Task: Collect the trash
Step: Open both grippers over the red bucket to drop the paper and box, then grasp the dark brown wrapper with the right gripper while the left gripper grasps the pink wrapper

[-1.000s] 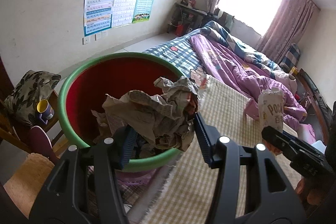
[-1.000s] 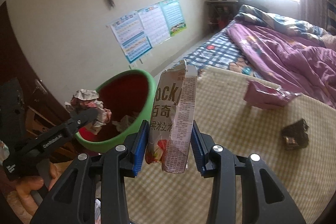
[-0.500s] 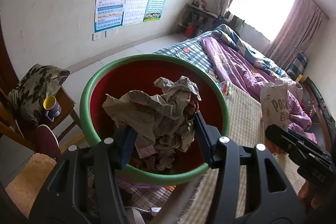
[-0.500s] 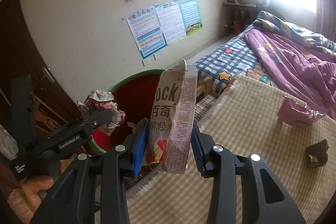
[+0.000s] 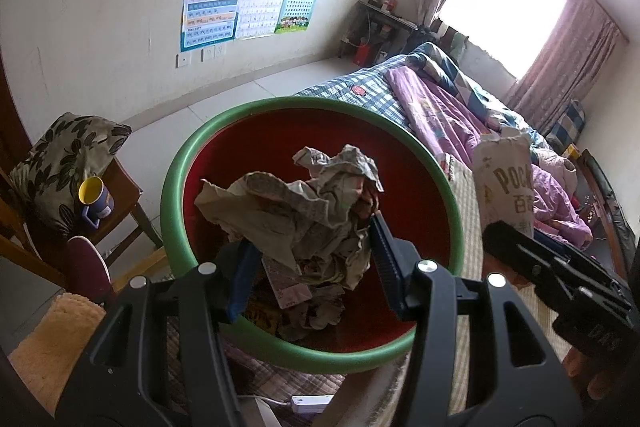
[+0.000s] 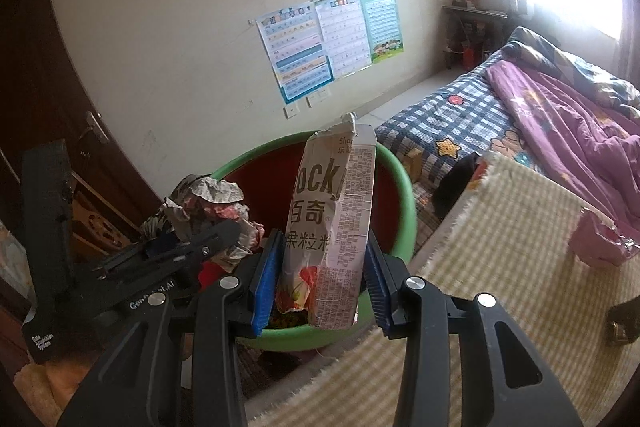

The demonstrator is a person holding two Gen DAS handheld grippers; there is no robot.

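My left gripper [image 5: 310, 263] is shut on a crumpled ball of newspaper [image 5: 304, 211], held right over the mouth of a red bin with a green rim [image 5: 176, 171]. Paper scraps lie at the bin's bottom. My right gripper [image 6: 320, 287] is shut on a flattened Pocky snack box [image 6: 332, 227], upright, in front of the same bin [image 6: 404, 203]. In the right wrist view the newspaper [image 6: 212, 199] and left gripper [image 6: 192, 247] hang at the bin's left side. The snack box [image 5: 506, 179] shows at the right of the left wrist view.
A pink wrapper [image 6: 596, 243] and a dark wrapper [image 6: 624, 323] lie on the checked yellow mat [image 6: 500, 267] to the right. A bed with a purple quilt [image 6: 560, 107] lies beyond. A wooden chair holds a cushion [image 5: 60, 163] and a yellow-lined mug [image 5: 96, 197] left of the bin.
Both grippers moved toward the bin. The newspaper now hangs over the bin's middle rather than its near rim, and the snack box has come from over the mat to in front of the bin.
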